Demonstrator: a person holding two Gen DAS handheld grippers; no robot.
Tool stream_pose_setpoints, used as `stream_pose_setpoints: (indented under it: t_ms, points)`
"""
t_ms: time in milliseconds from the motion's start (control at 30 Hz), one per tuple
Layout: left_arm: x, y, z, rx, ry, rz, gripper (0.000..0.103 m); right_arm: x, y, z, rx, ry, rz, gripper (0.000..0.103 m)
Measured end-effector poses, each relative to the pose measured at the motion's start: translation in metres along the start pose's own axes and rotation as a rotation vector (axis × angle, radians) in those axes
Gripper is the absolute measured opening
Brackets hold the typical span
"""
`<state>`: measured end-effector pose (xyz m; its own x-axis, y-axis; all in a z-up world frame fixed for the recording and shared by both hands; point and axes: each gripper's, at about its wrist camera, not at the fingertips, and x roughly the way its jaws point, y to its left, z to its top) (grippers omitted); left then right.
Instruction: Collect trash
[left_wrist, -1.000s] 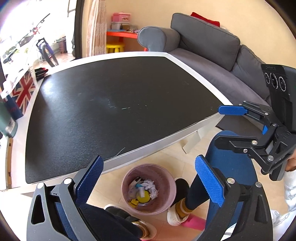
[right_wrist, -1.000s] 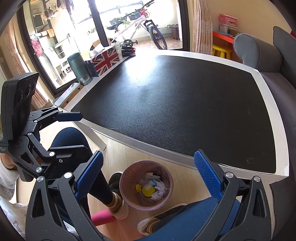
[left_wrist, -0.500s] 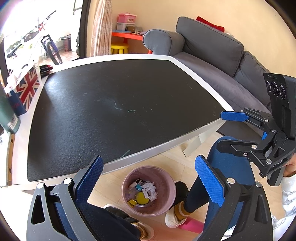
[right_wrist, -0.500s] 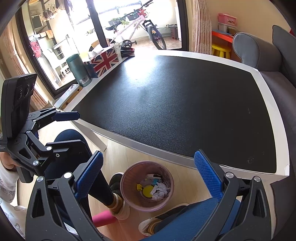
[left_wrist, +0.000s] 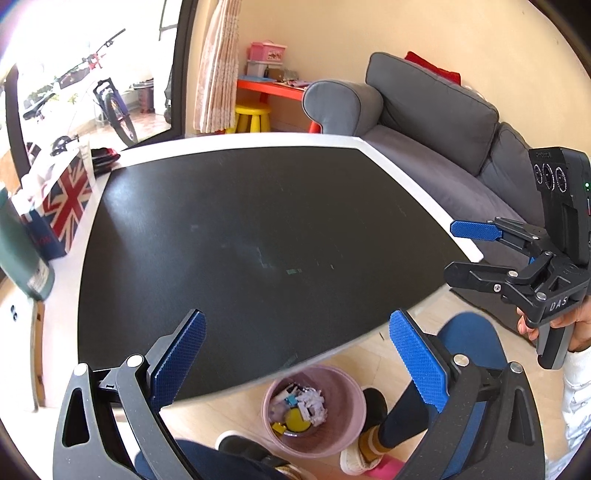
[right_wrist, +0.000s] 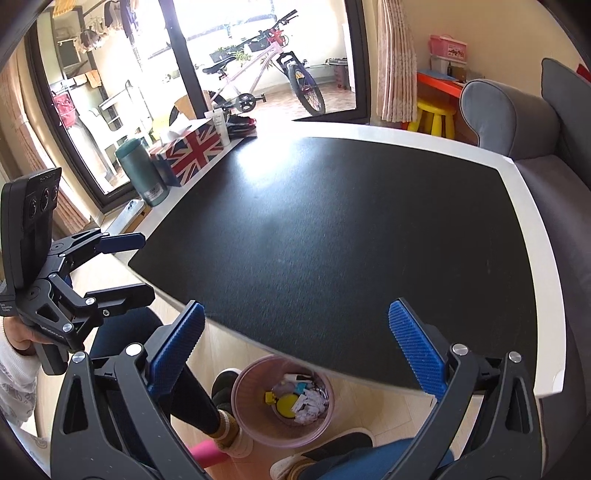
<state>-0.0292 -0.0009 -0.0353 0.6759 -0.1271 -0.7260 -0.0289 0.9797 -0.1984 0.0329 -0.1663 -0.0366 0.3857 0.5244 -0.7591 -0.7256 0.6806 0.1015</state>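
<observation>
Sunlight is pouring through the glass door onto a black tabletop (left_wrist: 258, 229) edged in white, with a grey sofa (left_wrist: 436, 122) sitting beyond it and a bicycle (right_wrist: 266, 77) standing outside. Along the far edge, a Union Jack tissue box (right_wrist: 188, 151) and a green tumbler (right_wrist: 142, 173) are resting well out of the working area; nothing resembling litter is showing on the dark surface. Down on the floor by the person's feet, a pink bin (right_wrist: 284, 402) is sitting just under the near edge of the tabletop, probably so waste can drop straight in, and it is already holding the trash (right_wrist: 299, 400): crumpled white paper, a yellow disc and small scraps. Both the left tongs (left_wrist: 295, 358) and the right tongs (right_wrist: 295, 347) are hanging above the bin with jaws spread wide and nothing between them. Judging by this, the collecting is looking close to finished.
</observation>
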Motion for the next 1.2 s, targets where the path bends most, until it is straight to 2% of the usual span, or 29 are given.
stream_pose_setpoints:
  t_ms: [300,500,800,867,933,1100,1200]
  points:
    - [0.006,0.019,0.041,0.009,-0.025,0.042,0.096,0.007,-0.011,0.043,-0.031,-0.008,-0.02,0.098]
    - [0.014,0.028,0.065,0.028,-0.033,0.027,0.096,0.015,-0.018,0.064,-0.027,-0.012,-0.021,0.098]
    - [0.035,0.035,0.072,0.013,0.041,0.059,0.097,0.024,-0.025,0.076,-0.017,-0.014,-0.007,0.098]
    - [0.038,0.037,0.071,-0.002,0.051,0.02,0.097,0.025,-0.027,0.076,-0.014,-0.014,-0.007,0.098]
    - [0.037,0.039,0.07,-0.016,0.041,-0.003,0.097,0.026,-0.028,0.076,-0.014,-0.013,-0.008,0.098]
    - [0.032,0.039,0.071,-0.026,-0.012,0.021,0.097,0.029,-0.028,0.075,-0.019,-0.006,-0.01,0.098]
    - [0.033,0.037,0.072,-0.031,-0.009,0.011,0.097,0.032,-0.029,0.074,-0.022,0.004,-0.01,0.098]
